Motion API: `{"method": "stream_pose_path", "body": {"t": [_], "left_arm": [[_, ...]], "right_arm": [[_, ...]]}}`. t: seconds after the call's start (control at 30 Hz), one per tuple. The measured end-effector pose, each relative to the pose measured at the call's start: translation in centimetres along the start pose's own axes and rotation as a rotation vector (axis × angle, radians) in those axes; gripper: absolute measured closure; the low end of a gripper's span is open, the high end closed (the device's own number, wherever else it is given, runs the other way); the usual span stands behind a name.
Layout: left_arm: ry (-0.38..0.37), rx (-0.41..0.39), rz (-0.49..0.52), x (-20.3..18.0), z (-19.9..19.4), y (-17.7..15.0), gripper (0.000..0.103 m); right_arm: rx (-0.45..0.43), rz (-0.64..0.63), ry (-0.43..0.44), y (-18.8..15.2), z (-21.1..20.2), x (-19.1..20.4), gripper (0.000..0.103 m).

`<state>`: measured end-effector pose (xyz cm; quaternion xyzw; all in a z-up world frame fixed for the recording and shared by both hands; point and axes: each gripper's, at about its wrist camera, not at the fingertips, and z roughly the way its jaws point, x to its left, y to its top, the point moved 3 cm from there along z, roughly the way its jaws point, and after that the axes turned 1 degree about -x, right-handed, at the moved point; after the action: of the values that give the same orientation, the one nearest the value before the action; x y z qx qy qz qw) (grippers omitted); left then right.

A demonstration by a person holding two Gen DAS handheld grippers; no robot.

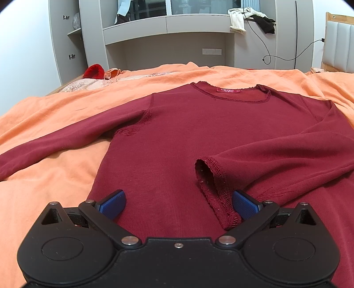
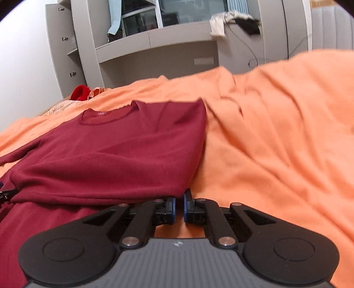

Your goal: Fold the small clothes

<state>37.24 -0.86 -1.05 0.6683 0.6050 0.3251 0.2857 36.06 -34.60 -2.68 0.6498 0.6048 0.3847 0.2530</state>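
Observation:
A dark red long-sleeved shirt (image 1: 188, 124) lies flat on the orange blanket (image 1: 55, 177), neck away from me. Its right sleeve is folded across the body and its cuff (image 1: 212, 177) lies between my left gripper's fingers. The left sleeve (image 1: 55, 139) stretches out to the left. My left gripper (image 1: 178, 202) is open over the shirt's lower part and holds nothing. In the right wrist view the shirt (image 2: 110, 150) shows with its right side folded over. My right gripper (image 2: 179, 206) is shut at the folded edge's lower right corner; no cloth shows between the pads.
The orange blanket (image 2: 276, 144) covers the bed, wrinkled on the right. A red item (image 1: 94, 71) and patterned bedding lie at the far left. Grey shelving (image 1: 168, 24) with draped clothes (image 1: 237, 20) and cables stands behind the bed. A headboard (image 1: 338, 48) is at right.

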Motion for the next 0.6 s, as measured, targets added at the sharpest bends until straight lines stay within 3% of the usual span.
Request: {"method": "stream_pose_path", "body": {"t": [0.13,0.2,0.33,0.4,0.47,0.6], "left_arm": [[-0.012,0.003,0.002,0.0,-0.2,0.0,0.0],[-0.035,0.007,-0.014,0.4,-0.5,0.1,0.0],[-0.092,0.01,-0.095,2.2,-1.4,0.5,0.0],[-0.087,-0.001,-0.141,3.5,-1.8,0.8,0.0],[-0.074,-0.015,-0.191,5.2,-2.1,1.0,0.0],[-0.01,-0.023,-0.299,9.2,-2.3,0.9,0.0]], "right_arm": [[-0.007,0.004,-0.003,0.4,-0.5,-0.2,0.084],[-0.011,-0.002,-0.01,0.1,-1.1,0.1,0.062],[-0.037,-0.025,-0.035,-0.1,-2.7,0.3,0.041],[-0.063,-0.039,-0.045,-0.2,-3.6,0.6,0.019],[-0.09,-0.052,-0.035,-0.1,-4.2,1.2,0.011],[-0.133,-0.116,-0.031,0.1,-5.0,3.3,0.007]]}}
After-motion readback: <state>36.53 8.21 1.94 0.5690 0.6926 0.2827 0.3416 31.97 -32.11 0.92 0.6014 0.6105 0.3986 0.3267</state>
